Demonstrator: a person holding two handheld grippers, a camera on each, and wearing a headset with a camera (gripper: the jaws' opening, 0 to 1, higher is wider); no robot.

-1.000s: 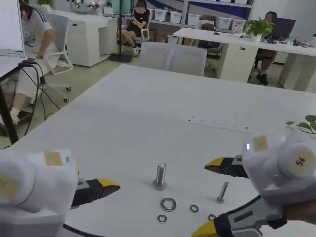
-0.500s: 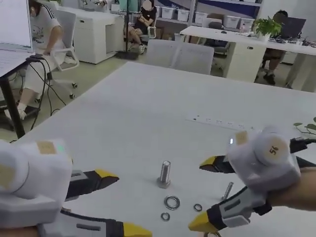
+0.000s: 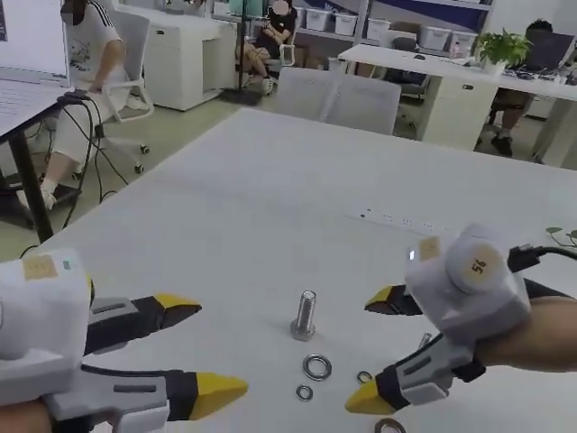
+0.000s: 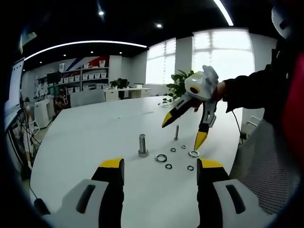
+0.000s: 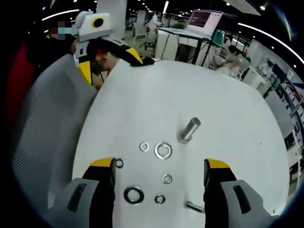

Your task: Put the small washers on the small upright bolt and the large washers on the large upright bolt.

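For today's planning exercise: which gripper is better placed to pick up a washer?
Likely the right. The right gripper hangs open close above the washers, which lie between its jaws in its own view; the left gripper is farther back.

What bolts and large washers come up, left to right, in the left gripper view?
large upright bolt → large washer → small upright bolt → second large washer

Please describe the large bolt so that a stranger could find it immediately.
On the white table, find the loose washers lying near the person. The large bolt stands upright just behind them, plainly thicker than the small bolt nearby.
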